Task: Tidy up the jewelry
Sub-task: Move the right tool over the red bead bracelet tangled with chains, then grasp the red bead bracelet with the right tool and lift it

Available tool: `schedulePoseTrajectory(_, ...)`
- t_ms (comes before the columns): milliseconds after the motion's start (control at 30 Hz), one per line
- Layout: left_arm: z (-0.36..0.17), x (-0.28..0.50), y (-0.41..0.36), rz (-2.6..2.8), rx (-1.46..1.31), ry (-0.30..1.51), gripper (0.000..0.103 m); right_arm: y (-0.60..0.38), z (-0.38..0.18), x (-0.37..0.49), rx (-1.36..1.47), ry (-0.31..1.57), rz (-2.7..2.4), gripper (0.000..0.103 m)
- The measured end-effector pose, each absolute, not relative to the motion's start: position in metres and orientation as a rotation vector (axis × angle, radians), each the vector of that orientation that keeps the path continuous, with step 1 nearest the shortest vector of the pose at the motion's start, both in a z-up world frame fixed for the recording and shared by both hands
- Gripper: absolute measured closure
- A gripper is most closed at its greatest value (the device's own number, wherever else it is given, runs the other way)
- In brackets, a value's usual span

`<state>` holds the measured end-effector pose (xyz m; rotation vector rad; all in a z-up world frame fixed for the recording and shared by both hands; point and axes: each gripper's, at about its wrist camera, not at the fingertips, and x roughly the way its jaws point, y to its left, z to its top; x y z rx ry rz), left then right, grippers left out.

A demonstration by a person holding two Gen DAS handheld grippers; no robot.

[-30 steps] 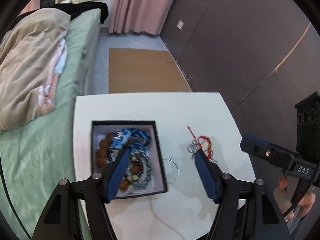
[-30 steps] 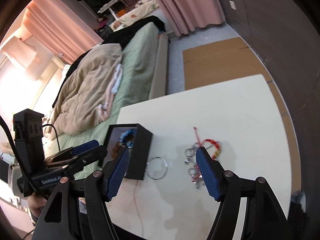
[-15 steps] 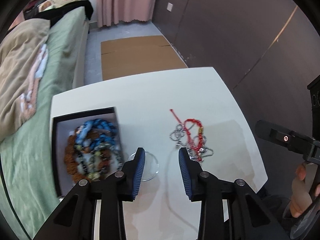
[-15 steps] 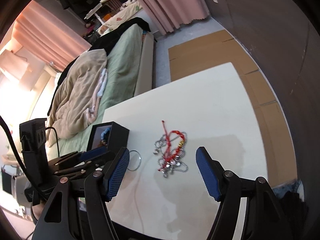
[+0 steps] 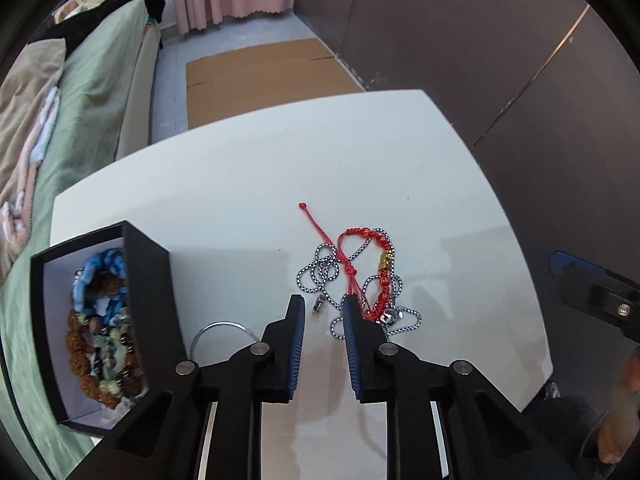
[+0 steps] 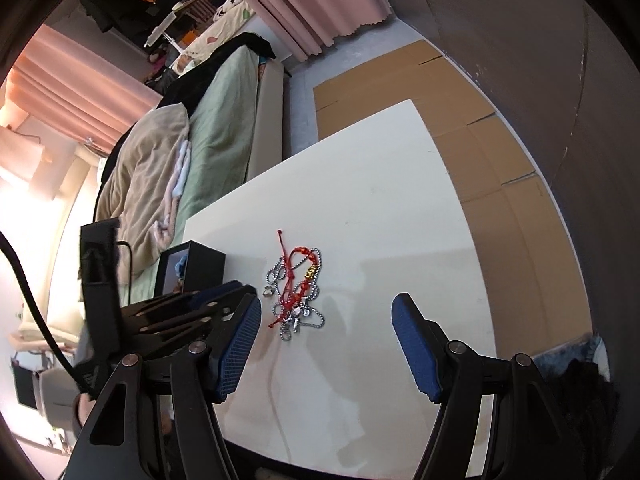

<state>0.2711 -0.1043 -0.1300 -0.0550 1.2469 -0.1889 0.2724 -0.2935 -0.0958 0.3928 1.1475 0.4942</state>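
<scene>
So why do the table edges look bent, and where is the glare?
Left wrist view: the fisheye lens bows the white table edges and leaves dark corners; the red bracelet is sharp, and soft shadows lie beside the black box. Right wrist view: same curving, with bright washed-out light at the left by the pink curtain.

Left gripper [image 5: 323,307] moved from box [image 5: 150,288] to chains [image 5: 326,270] (jaws apparently narrowing).

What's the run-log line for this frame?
left gripper: jaws closing, nothing gripped, above silver chain | right gripper: open
</scene>
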Motion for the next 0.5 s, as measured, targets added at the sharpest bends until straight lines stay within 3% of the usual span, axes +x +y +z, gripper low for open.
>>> schedulePoseTrajectory(267, -0.147, 0.28, -0.108, -0.156, -0.033, 1.271, 0.084, -0.293, -0.098, 0.276, 0.413, 1.15, 0.498, 0.034)
schedulePoseTrajectory(300, -0.149, 0.28, -0.108, -0.156, -0.036, 1.273, 0.087, -0.293, -0.098, 0.277, 0.41, 1.151, 0.5, 0.034)
schedulePoseTrajectory(333, -0.152, 0.28, -0.108, -0.157, -0.039, 1.279, 0.099, -0.29, -0.099, 0.278, 0.406, 1.154, 0.499, 0.034)
schedulePoseTrajectory(400, -0.152, 0.279, -0.106, -0.154, -0.046, 1.269, 0.099, -0.285, -0.101, 0.28, 0.401, 1.16, 0.497, 0.034)
schedulePoseTrajectory(500, -0.145, 0.277, -0.101, -0.168, -0.052, 1.249, 0.1, -0.273, -0.106, 0.284, 0.388, 1.178, 0.503, 0.043)
